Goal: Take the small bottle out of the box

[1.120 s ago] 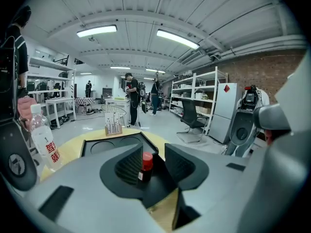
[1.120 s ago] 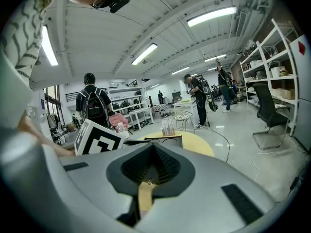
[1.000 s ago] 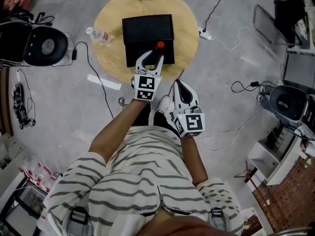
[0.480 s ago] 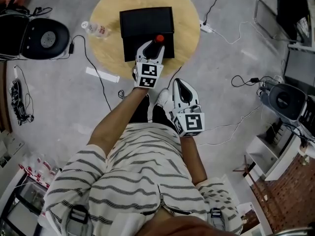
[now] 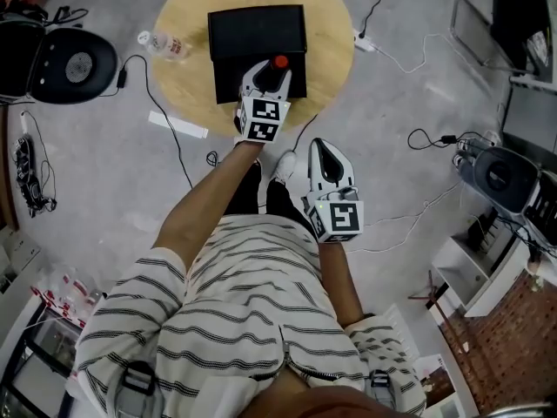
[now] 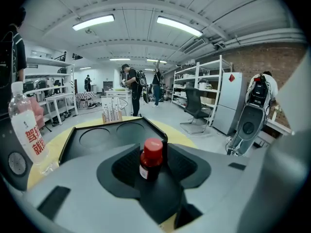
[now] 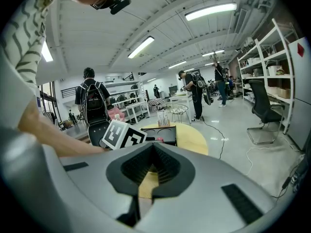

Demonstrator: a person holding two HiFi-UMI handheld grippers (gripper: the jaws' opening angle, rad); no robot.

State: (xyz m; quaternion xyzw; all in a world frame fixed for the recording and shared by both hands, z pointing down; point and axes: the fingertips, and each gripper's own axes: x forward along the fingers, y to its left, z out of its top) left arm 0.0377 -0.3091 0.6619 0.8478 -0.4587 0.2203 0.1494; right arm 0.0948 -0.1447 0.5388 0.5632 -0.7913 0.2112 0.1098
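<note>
A small dark bottle with a red cap [image 5: 280, 62] stands upright on the near right part of the black box [image 5: 257, 29] on the round wooden table [image 5: 326, 50]. My left gripper [image 5: 271, 70] reaches over the box's near half. In the left gripper view the bottle [image 6: 151, 158] stands between the two dark pads of the left gripper [image 6: 149, 145], with a small gap on each side. The jaws are opening. My right gripper [image 5: 318, 148] hangs below the table edge, near the person's shoes, shut and holding nothing [image 7: 153, 147].
A clear water bottle with a red label [image 5: 163, 44] lies at the table's left edge. A small rack [image 6: 111, 114] stands at the far edge. Around the table on the floor are cables, a power strip [image 5: 364, 42], a white strip [image 5: 178, 124] and a black round machine [image 5: 65, 64].
My left gripper has moved forward over the box, and the red-capped bottle now stands between its jaws. The right gripper has stayed where it was.
</note>
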